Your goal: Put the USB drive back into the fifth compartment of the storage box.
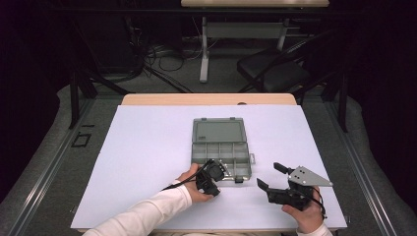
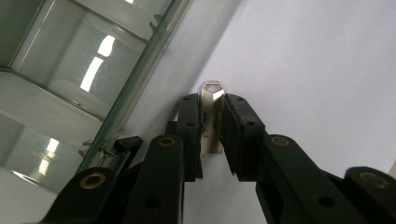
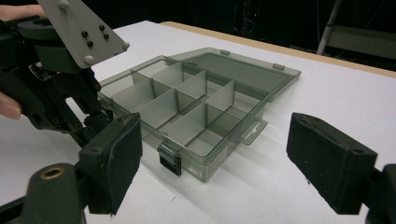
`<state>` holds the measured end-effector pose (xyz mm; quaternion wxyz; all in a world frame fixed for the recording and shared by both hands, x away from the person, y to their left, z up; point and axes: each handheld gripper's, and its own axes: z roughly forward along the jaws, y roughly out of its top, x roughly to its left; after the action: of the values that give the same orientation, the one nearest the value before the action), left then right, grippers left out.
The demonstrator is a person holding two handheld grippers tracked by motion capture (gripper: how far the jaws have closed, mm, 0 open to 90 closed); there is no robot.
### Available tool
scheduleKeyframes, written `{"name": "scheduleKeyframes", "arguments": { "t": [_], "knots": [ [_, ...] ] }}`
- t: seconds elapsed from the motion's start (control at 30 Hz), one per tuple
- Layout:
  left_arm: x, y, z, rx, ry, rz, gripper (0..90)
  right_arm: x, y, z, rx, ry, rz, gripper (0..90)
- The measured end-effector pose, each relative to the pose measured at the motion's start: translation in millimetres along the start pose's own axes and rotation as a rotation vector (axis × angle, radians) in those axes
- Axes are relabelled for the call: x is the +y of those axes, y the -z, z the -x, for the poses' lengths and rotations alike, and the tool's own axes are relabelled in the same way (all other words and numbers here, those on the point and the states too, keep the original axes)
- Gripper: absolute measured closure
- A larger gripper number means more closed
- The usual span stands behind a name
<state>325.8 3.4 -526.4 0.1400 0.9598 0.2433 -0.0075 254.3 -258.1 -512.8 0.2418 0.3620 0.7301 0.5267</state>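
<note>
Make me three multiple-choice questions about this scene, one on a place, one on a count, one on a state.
1. Where is the USB stick?
A. in the box
B. between the left gripper's fingers, beside the box
C. on the lid

2. How many latches on the box's front?
A. one
B. three
C. four

3. The right gripper is:
A. shut on the stick
B. shut on the lid
C. open

Answers: 1 B, the pads press the stick outside the wall. 2 A, one black latch shows. 3 C, its fingers stand apart, holding nothing.

Black chair and tangled cables on the floor beyond the table
</note>
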Motion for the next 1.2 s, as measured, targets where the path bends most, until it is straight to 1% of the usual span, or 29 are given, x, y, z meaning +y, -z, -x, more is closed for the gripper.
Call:
{"name": "scheduleKeyframes", "arguments": {
  "t": [0.2,0.6,0.77,1.1,1.2],
  "knots": [
    [0.0,0.1,-0.2,0.000,0.005,-0.001,78.7,0.1,0.3,0.5,-0.002,-0.002,-0.002,18.3],
    [0.5,2.1,0.4,0.000,0.000,0.002,78.9,-0.1,0.3,1.0,-0.004,0.000,-0.004,18.3],
    [0.6,6.6,-1.7,-0.006,0.009,0.007,78.9,-0.2,0.1,1.0,-0.003,0.001,-0.003,18.3],
    [1.0,18.4,-2.5,-0.004,0.011,0.020,78.9,-0.1,0.5,0.9,-0.004,0.001,-0.002,18.3],
    [1.3,21.8,-3.6,-0.012,0.012,0.023,79.0,-0.3,0.7,1.1,-0.003,-0.003,-0.002,18.4]
  ]
}}
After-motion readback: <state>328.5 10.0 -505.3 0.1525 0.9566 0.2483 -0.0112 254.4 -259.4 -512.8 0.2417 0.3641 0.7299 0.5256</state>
